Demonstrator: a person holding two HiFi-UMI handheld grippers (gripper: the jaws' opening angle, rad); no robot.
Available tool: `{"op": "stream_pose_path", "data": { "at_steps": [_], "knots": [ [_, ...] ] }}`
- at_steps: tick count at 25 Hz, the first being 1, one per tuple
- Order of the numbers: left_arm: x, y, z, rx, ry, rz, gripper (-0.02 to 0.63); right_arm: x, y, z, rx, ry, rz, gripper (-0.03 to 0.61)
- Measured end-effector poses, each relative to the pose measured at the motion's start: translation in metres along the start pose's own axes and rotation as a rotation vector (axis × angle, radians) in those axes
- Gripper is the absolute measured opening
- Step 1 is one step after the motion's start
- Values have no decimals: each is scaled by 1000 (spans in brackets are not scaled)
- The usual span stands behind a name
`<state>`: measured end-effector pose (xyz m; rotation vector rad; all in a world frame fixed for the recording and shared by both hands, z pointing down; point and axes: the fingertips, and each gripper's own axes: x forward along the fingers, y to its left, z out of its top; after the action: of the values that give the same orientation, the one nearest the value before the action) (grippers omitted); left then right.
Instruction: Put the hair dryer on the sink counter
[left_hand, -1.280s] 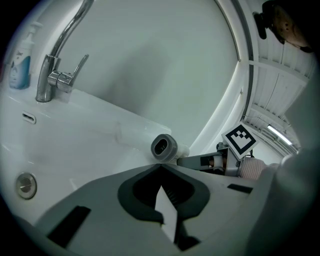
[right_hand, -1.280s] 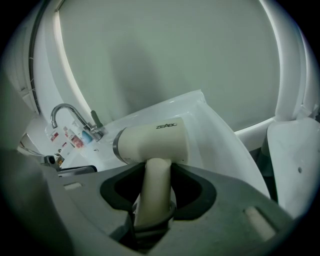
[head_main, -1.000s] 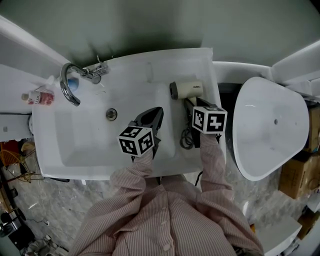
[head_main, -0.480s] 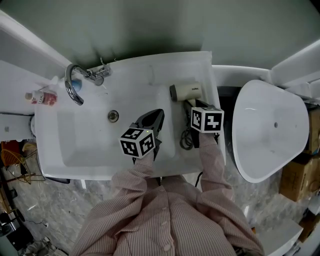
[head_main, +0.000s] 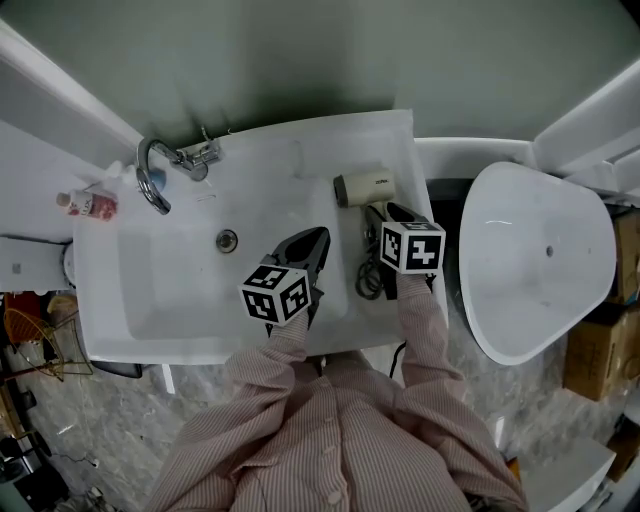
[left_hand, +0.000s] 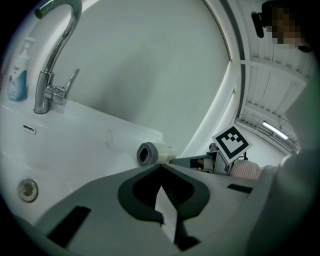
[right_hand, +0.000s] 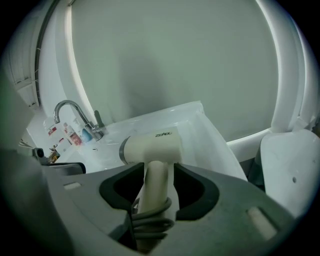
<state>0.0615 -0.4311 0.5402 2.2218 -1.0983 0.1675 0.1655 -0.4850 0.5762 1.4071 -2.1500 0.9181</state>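
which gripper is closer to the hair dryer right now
Right. The right gripper has the handle of the hair dryer between its jaws, which have just been opening; the left gripper hangs over the basin, left of the dryer.

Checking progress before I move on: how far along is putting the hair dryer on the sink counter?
Done: the hair dryer lies on the sink counter. In hand: the right claw has just been opening, the dryer between its jaws. Left: draw that claw away.
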Motion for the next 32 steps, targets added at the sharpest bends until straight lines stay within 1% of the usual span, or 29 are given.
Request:
{"op": "stream_pose_path", "data": {
  "at_steps": [4,7,12,17,19,26,32],
  "knots": [
    [-7,-9,2,27,-10,-13,-3,-18,2,8,-38,-56,-25,168],
    [-15,-15,4,48,-22,-16,-3,-30,9,11,-63,-87,-14,153],
    [-30,-28,12,89,-57,-30,-3,-51,18,11,-79,-130,-8,87],
    [-47,-40,21,147,-101,-48,-3,-76,30,9,-53,-200,28,37],
    [-54,-43,23,159,-116,-51,-3,-84,35,6,-49,-222,35,23],
    [-77,-53,31,212,-156,-52,-3,-113,51,0,-30,-301,79,6],
    [-97,-60,39,250,-187,-59,-3,-137,67,4,-20,-390,144,6]
  ]
}}
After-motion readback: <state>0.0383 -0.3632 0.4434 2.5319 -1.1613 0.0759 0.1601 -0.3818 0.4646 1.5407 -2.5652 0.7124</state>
